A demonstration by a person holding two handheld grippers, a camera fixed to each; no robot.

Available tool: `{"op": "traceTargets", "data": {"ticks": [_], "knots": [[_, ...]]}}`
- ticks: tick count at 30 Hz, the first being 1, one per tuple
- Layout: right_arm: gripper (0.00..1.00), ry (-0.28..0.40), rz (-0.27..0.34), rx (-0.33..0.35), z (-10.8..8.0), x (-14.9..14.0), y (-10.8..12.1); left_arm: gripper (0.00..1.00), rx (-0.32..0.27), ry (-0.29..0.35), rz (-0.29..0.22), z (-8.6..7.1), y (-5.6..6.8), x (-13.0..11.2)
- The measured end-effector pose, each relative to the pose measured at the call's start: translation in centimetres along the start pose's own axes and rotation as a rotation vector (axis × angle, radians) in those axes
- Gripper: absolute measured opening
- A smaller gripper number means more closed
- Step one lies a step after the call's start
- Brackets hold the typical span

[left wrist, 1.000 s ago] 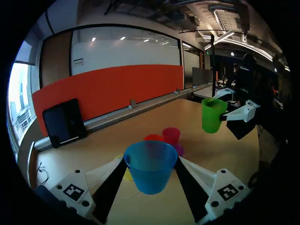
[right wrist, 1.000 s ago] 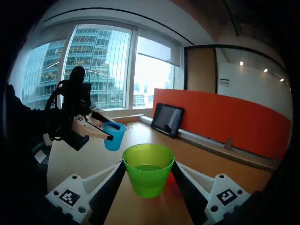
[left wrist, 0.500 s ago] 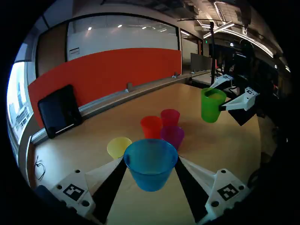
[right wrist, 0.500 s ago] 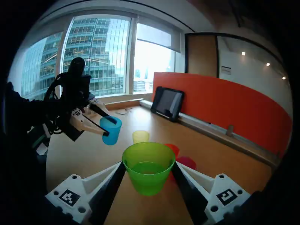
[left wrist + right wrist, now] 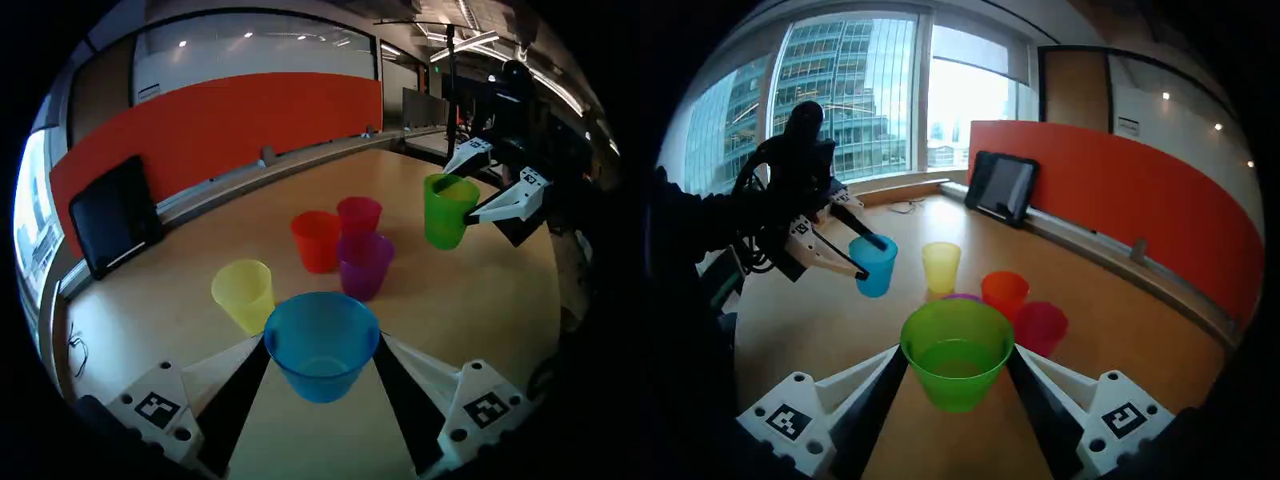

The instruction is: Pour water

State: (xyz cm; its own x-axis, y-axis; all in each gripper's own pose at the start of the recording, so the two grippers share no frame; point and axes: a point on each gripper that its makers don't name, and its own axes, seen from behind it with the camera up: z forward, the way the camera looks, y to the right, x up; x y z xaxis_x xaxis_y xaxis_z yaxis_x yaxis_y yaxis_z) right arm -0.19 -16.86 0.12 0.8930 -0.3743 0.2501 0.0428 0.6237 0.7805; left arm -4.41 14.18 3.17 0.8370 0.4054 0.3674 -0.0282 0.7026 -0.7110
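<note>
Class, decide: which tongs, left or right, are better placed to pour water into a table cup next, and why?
Probably right: its tongs hold the green cup, visibly holding water, with the purple cup just beyond. Contents of the blue cup are unclear.

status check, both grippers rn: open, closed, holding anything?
Left hand-held gripper: closed, holding the blue cup.
Right hand-held gripper: closed, holding the green cup.

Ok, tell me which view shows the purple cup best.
The left gripper view: the purple cup stands in open view, rim and wall clear. In the right gripper view the held green cup hides it except a sliver of rim.
</note>
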Motion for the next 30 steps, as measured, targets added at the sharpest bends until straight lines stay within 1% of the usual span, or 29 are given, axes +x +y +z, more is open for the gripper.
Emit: {"op": "traceTargets", "data": {"ticks": [6,20,30], "knots": [[0.9,-0.032,-0.003,0.008,0.6,-1.2,0.0,0.87,-0.004,-0.015,-0.002,0.7,-0.1,-0.8],[0.9,-0.056,-0.002,0.013,1.4,-2.1,-0.1,0.87,-0.013,-0.047,-0.013,2.2,-0.1,-2.9],[0.9,-0.065,0.003,0.006,1.7,-2.4,0.0,0.87,-0.016,-0.057,-0.021,2.6,0.0,-3.8]]}}
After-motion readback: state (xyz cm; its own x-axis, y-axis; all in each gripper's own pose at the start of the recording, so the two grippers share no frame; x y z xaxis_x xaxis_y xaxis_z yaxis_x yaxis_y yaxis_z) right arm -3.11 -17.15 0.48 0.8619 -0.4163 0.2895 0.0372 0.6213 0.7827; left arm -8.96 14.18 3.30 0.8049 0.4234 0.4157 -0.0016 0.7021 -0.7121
